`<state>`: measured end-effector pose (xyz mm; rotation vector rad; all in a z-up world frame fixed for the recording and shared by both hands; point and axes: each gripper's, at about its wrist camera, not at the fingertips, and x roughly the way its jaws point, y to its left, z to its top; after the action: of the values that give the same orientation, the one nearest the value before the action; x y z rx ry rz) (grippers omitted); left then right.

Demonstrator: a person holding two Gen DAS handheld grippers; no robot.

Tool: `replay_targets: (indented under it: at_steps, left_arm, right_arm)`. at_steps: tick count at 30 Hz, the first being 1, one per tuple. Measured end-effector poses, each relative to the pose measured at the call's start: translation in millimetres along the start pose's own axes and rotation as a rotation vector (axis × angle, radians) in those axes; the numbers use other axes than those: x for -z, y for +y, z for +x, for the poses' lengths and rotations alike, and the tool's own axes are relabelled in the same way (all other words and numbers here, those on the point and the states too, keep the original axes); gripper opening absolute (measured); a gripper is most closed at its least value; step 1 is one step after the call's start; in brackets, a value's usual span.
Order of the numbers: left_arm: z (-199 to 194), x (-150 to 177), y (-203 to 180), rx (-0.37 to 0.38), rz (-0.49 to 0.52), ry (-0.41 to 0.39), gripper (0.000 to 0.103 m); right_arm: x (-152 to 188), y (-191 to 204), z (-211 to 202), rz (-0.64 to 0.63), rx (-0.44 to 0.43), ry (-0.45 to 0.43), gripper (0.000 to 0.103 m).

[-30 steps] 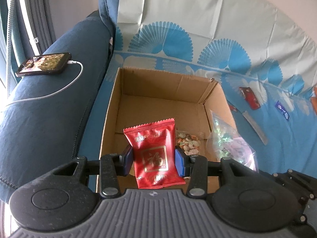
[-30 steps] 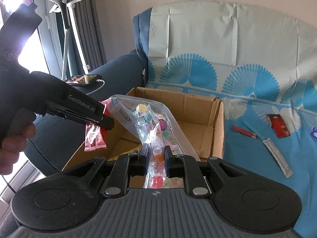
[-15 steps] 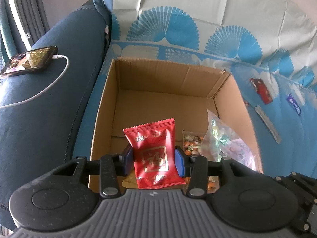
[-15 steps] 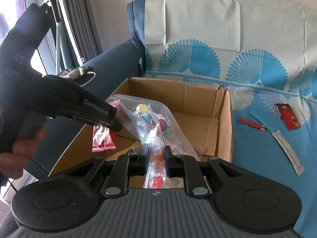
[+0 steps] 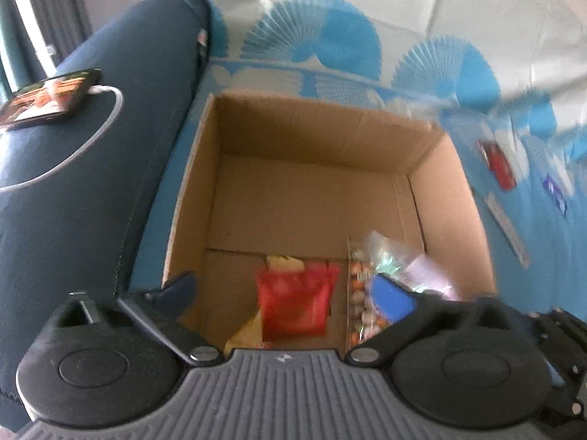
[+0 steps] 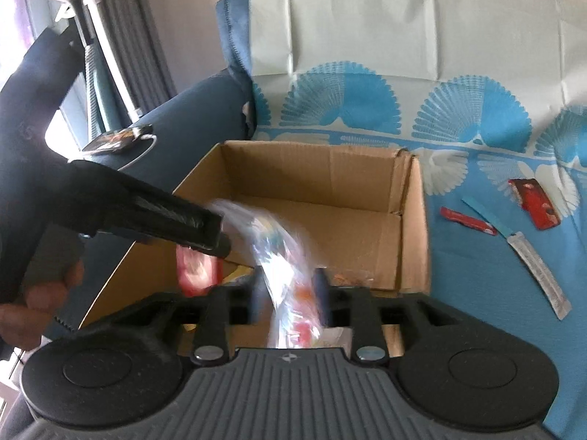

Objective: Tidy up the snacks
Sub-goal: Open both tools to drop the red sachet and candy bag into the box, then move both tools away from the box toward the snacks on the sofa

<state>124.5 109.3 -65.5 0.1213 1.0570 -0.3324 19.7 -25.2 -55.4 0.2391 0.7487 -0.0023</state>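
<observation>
An open cardboard box [image 5: 323, 135] sits on the blue patterned sofa cloth. My left gripper [image 5: 288, 289] hangs over its near end, jaws opening and spread wide, touching nothing. The red snack packet [image 5: 293, 300] is blurred below them, free inside the box, over a yellow packet [image 5: 284, 262]. My right gripper [image 6: 288, 286] is also opening over the box [image 6: 312, 172]. The clear candy bag [image 6: 279, 256] shows blurred between its parted fingers [image 6: 256, 289], loose of the pads. In the right wrist view the left gripper [image 6: 165, 220] reaches in from the left above the red packet [image 6: 196, 267].
A phone [image 5: 47, 99] on a white cable lies on the dark blue sofa arm left of the box. Right of the box, on the cloth, lie a red packet [image 6: 535, 203], a small red stick [image 6: 466, 220] and a long pale sachet [image 6: 539, 271].
Both grippers sank toward the box and then opened. The red packet left the left jaws and dropped into the box. The candy bag is slipping out of the right jaws.
</observation>
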Motion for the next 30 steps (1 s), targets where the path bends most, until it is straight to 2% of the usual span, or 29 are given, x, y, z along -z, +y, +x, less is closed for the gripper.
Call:
replay_targets:
  at_steps: [2, 7, 13, 17, 21, 24, 30]
  left_arm:
    - [-2, 2, 2, -0.001, 0.005, 0.003, 0.103]
    - [-11, 14, 5, -0.016, 0.015, 0.031, 0.103]
    - [-46, 48, 9, -0.04, 0.008, 0.027, 0.103]
    - [-74, 75, 11, -0.097, 0.032, -0.009, 0.103]
    - [-98, 101, 11, -0.12, 0.028, -0.046, 0.103]
    - [-109, 116, 6, -0.136, 0.038, -0.062, 0.103]
    - [-127, 122, 1, -0.137, 0.064, -0.097, 0.103]
  right_arm:
    - [1, -2, -7, 0.009, 0.021, -0.021, 0.064]
    - [9, 0, -27, 0.011, 0.016, 0.009, 0.07]
    - [26, 18, -62, 0.011, 0.015, 0.044, 0.078]
    - [35, 39, -97, -0.038, 0.027, -0.023, 0.081]
    - [41, 52, -120, -0.086, 0.029, -0.083, 0.086]
    - [47, 60, -130, -0.112, 0.021, -0.076, 0.088]
    - [63, 71, -142, -0.185, 0.041, -0.037, 0.096]
